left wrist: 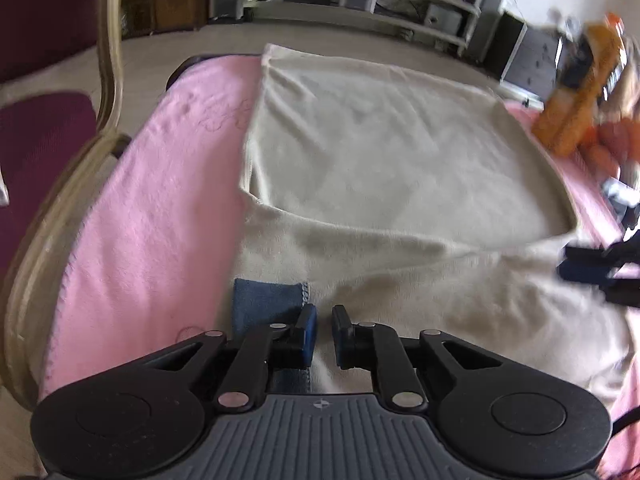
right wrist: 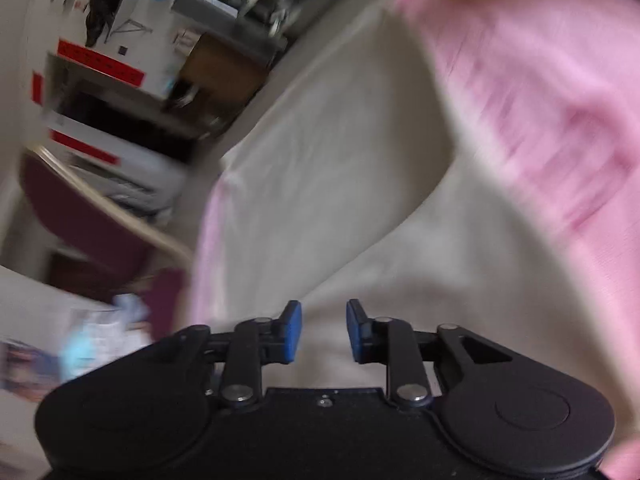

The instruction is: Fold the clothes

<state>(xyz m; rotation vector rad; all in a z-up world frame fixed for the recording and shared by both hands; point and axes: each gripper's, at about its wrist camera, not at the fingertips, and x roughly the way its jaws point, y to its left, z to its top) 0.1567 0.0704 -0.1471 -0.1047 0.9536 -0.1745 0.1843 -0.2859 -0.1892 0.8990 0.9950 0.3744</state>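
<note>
Left wrist view: left gripper (left wrist: pixel 324 334) low over cream garment (left wrist: pixel 380 152) spread on pink blanket (left wrist: pixel 152 208), jaws a narrow gap apart, holding nothing; far half already folded over, likely why it sits flat. Blue cloth (left wrist: pixel 266 300) peeks beside left finger. Right wrist view, blurred: right gripper (right wrist: pixel 323 330) empty, jaws wider apart, above the garment's near part.

Nothing here can be read: the white boxes with red stripes (right wrist: pixel 100 66) on the shelves carry marks, but blur smears them past making out, and the orange package (left wrist: pixel 580 84) at the far side of the bed is too streaked to show any lettering
</note>
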